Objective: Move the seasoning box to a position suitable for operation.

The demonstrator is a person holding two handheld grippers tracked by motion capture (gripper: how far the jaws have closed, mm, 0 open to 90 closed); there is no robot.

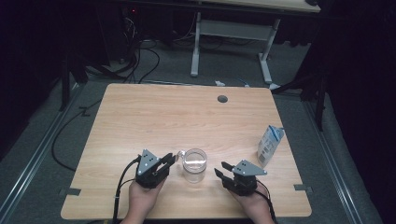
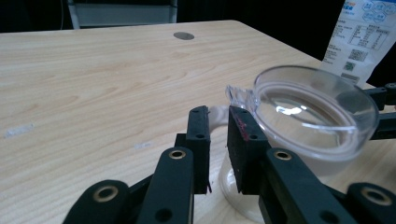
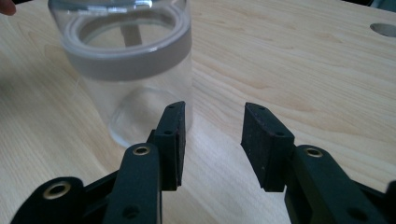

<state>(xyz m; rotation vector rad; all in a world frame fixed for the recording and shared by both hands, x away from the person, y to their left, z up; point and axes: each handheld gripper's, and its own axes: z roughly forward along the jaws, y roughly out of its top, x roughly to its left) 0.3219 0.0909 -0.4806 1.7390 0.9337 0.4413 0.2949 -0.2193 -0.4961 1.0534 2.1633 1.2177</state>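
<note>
A clear glass jar [image 1: 194, 165] with a clear lid and a grey seal ring [image 3: 126, 58] stands upright near the table's front edge, between both grippers. My left gripper [image 1: 172, 160] is at its left, level with the lid [image 2: 308, 109]. Its jaws stand close together with a slim gap, and a whitish tab [image 2: 217, 115] at the lid's edge lies in that gap; I see no firm pinch on it. My right gripper [image 1: 220, 168] is just right of the jar [image 3: 126, 88], open, with only bare table between its jaws [image 3: 212, 109].
A white and blue carton [image 1: 270, 145] stands upright near the right edge, also behind the jar in the left gripper view [image 2: 362, 37]. A round grommet hole [image 1: 222, 98] sits at the far middle of the wooden table [image 1: 154, 116]. A hand holds each gripper from the front edge.
</note>
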